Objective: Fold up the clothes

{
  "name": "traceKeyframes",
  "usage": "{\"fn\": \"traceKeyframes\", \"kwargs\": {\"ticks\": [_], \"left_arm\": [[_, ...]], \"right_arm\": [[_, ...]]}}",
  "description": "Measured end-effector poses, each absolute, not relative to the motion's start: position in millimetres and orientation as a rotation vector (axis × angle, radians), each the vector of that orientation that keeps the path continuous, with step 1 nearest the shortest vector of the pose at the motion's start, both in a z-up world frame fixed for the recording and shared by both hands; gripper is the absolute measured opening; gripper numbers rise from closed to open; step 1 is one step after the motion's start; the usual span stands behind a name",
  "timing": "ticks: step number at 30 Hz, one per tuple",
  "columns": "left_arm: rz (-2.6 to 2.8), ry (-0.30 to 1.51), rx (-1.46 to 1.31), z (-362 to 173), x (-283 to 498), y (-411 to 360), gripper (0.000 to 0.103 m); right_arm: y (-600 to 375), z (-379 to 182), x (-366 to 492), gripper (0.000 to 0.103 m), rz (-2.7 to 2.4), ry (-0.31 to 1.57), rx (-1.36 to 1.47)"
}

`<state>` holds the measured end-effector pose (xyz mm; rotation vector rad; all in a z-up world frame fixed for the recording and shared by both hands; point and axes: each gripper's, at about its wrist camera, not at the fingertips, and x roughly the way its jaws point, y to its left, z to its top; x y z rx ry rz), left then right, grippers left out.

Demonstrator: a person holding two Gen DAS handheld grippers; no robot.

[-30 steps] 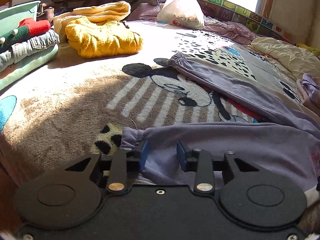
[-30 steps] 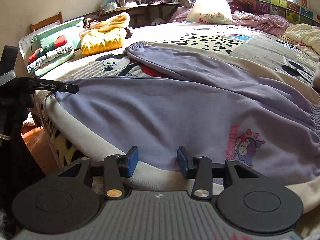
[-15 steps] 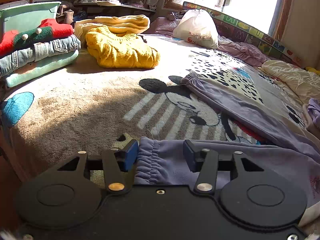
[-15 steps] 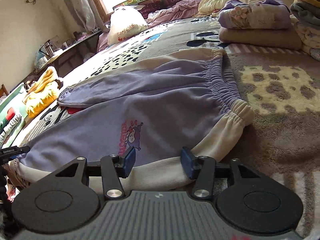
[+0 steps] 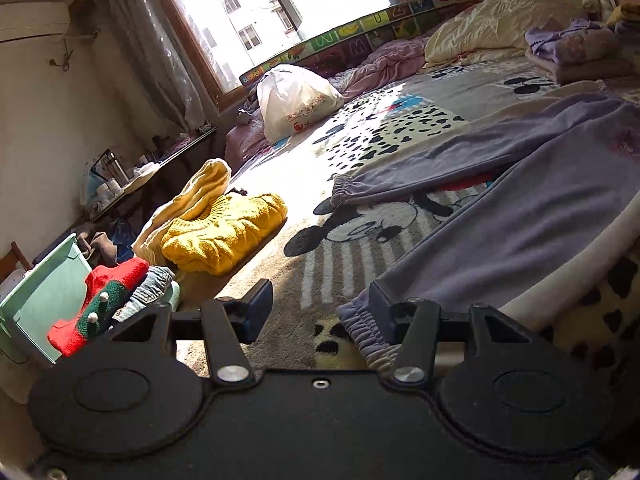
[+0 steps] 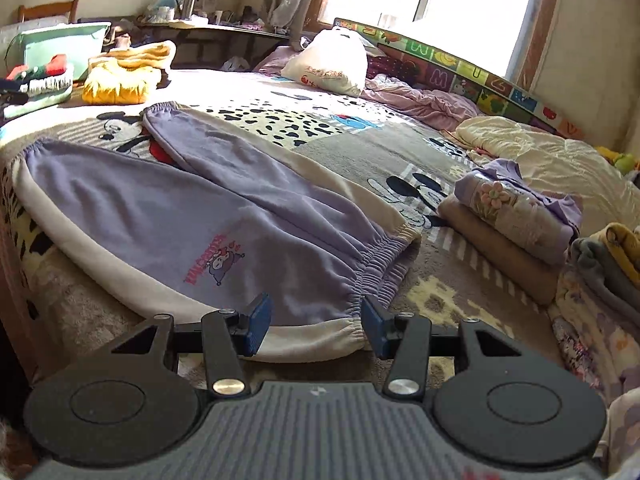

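Since the lilac sweatpants [image 6: 168,216] lie spread flat on the Mickey blanket [image 6: 360,148], soft, light and floppy, we judge the elastic hems best to grab. Our left gripper [image 5: 320,306] gapes wide, empty, beside the ankle cuff [image 5: 362,326]; our right gripper [image 6: 316,322], equally wide and empty, straddles the waistband [image 6: 376,266].

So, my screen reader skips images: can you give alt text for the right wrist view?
Open right tongs hover at the waistband of lilac trousers spread flat on a cartoon-print blanket. Folded clothes sit at right, a yellow sweater far left.
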<state>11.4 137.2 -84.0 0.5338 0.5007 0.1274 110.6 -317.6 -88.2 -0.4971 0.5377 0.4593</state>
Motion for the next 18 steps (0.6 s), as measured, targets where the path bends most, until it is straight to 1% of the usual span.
{"fn": "traceKeyframes", "kwargs": {"ticks": [7,15,18], "left_arm": [[0.002,0.542,0.839,-124.2,-11.3,121.1,0.052],[-0.059,0.562,0.991,-155.8,-4.0,110.3,0.052],[-0.06,0.559,1.028,-163.2,-1.6,107.5,0.052]], "right_arm": [[-305.9,-116.0,104.7,0.052,0.494,0.515,-0.771],[-301.5,-146.7,99.5,0.052,0.489,0.465,-1.024],[-302.1,-149.3,103.5,0.051,0.488,0.447,-1.065]]}}
